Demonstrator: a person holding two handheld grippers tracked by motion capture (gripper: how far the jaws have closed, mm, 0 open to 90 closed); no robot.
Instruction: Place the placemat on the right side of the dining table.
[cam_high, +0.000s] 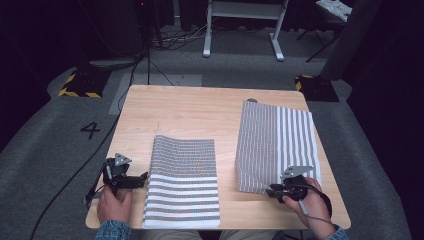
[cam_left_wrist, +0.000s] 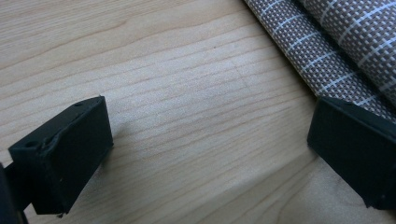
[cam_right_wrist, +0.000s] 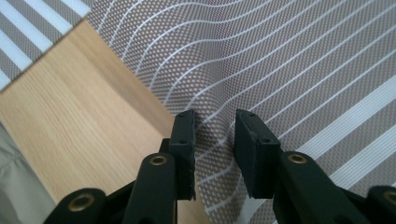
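Two brown-and-white striped cloths lie on a wooden table (cam_high: 190, 110). The left cloth (cam_high: 184, 180) is flat near the front edge, and my left gripper (cam_high: 144, 178) rests just left of it. In the left gripper view the left gripper (cam_left_wrist: 210, 126) is open wide over bare wood, with the left cloth's edge (cam_left_wrist: 327, 56) by its right jaw. The right cloth (cam_high: 277, 142) has its left part bowed up. My right gripper (cam_high: 270, 191) sits at that cloth's near left corner. In the right gripper view the right gripper (cam_right_wrist: 215, 116) shows a narrow gap over the right cloth (cam_right_wrist: 280, 70), with the pads not pressing on it.
Bare wood (cam_right_wrist: 84, 121) shows between the two cloths. Past the table's far edge are a white desk frame (cam_high: 245, 30), cables on the grey floor and yellow-black floor markings (cam_high: 80, 85).
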